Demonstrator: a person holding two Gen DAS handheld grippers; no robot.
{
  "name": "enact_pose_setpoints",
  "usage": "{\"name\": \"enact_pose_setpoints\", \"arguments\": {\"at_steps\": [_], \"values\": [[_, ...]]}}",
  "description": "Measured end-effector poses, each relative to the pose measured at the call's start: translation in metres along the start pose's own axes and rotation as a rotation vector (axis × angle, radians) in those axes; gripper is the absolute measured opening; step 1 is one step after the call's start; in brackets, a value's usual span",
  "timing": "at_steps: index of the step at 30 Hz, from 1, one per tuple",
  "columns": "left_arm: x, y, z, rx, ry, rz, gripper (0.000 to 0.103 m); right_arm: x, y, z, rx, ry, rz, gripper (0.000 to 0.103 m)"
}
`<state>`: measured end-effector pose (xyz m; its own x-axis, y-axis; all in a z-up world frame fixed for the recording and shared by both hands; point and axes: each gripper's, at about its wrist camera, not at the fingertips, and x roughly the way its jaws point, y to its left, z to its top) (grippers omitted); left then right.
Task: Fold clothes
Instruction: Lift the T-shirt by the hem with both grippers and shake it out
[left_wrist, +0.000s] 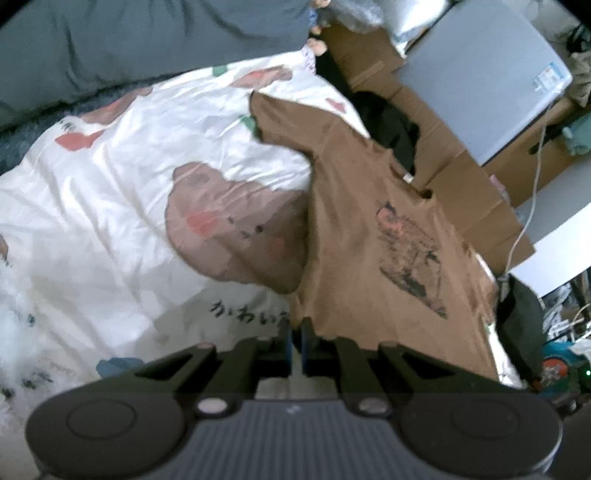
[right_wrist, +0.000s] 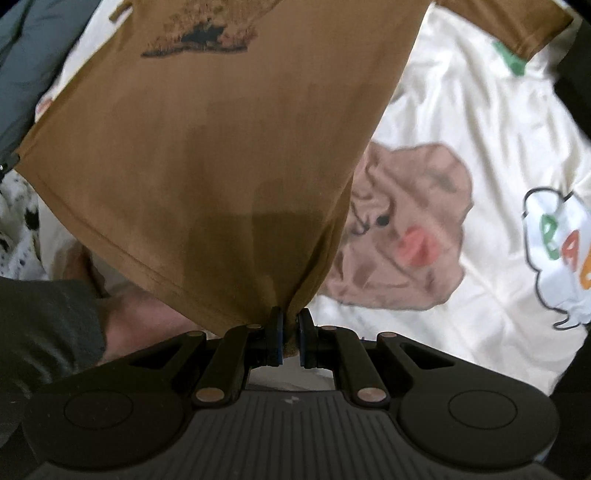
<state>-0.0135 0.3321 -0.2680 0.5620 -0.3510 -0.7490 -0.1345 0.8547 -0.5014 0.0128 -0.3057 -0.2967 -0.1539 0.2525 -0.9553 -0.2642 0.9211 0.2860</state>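
Both grippers clamp the hem of a brown T-shirt (right_wrist: 221, 147), left gripper (left_wrist: 297, 332) and right gripper (right_wrist: 290, 332) stretching it flat over the bed's patterned duvet (left_wrist: 110, 184) for folding.

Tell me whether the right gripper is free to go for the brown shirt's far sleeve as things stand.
Probably not. The right gripper is shut on a bunched hem corner of the brown shirt, so it would have to let go first. The sleeve itself lies uncovered on the white blanket.
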Motion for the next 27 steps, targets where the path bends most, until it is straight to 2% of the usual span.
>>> {"name": "enact_pose_setpoints", "arguments": {"at_steps": [4,6,7,8,11,15,19,27], "values": [[0.012,0.005,-0.001,-0.008,0.038,0.016,0.005,0.003,-0.005,0.001,0.035,0.027,-0.008,0.009],[0.016,0.008,-0.001,-0.017,0.054,0.027,0.007,0.002,-0.009,0.005,0.058,0.051,-0.005,0.016],[0.017,0.01,0.0,-0.024,0.059,0.034,0.009,0.0,-0.01,0.007,0.063,0.055,-0.009,0.025],[0.016,0.013,0.001,-0.034,0.058,0.042,0.009,-0.002,-0.011,0.008,0.068,0.056,-0.013,0.041],[0.014,0.022,0.004,-0.052,0.05,0.057,0.012,-0.009,-0.013,0.009,0.081,0.026,-0.036,0.054],[0.014,0.026,0.01,-0.048,0.051,0.091,0.022,-0.006,-0.02,0.01,0.128,0.002,-0.037,0.054],[0.022,0.022,0.013,-0.039,0.051,0.104,0.041,0.007,-0.019,0.01,0.157,0.021,-0.012,0.054],[0.057,0.02,0.005,-0.003,0.134,0.125,0.044,0.042,-0.015,0.018,0.174,0.076,0.006,0.054]]}}
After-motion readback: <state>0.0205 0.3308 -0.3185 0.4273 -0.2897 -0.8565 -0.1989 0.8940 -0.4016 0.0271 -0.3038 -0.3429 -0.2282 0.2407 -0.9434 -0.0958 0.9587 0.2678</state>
